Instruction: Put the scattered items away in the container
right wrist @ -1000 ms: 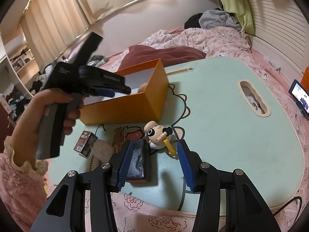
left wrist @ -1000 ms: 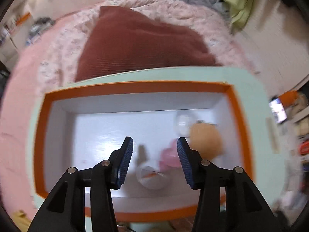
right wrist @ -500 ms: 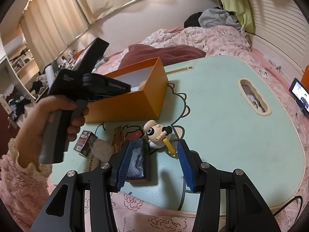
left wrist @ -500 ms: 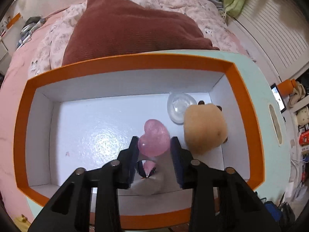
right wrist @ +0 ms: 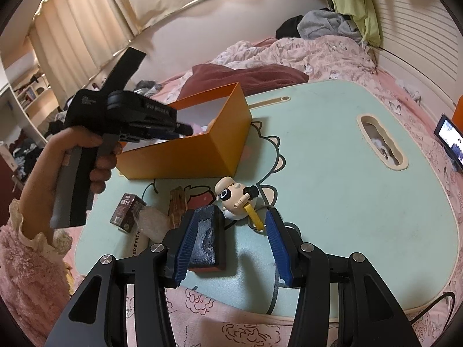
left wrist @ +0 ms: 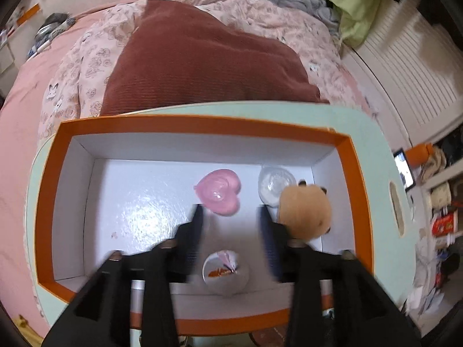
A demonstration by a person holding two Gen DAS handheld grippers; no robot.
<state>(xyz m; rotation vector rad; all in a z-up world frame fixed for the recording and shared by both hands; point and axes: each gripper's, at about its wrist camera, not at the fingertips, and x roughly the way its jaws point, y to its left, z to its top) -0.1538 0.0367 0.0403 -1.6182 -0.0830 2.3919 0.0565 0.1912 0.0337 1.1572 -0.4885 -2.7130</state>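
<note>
The orange box [left wrist: 357,179] with a white inside holds a pink heart [left wrist: 219,191], a clear round lid [left wrist: 273,182], a tan plush [left wrist: 306,208] and a small white round item [left wrist: 221,266]. My left gripper [left wrist: 231,222] is open and empty above the box floor, just short of the heart. The box also shows in the right wrist view [right wrist: 191,150], with the left gripper [right wrist: 185,130] over it. My right gripper [right wrist: 228,243] is open low over the mint table [right wrist: 347,188]. A dark block [right wrist: 207,237] lies against its left finger. A sheep figure [right wrist: 237,199] stands just beyond.
A small brown carton [right wrist: 127,211], a crumpled clear wrapper [right wrist: 150,222] and a brown bar [right wrist: 177,205] lie on the table's left part. The table has a handle slot [right wrist: 382,141]. A maroon pillow [left wrist: 202,57] and pink bedding lie behind the box.
My left gripper held the pink heart half a second ago; now its jaws are apart and the heart lies on the box floor, farther in. The right gripper has not moved.
</note>
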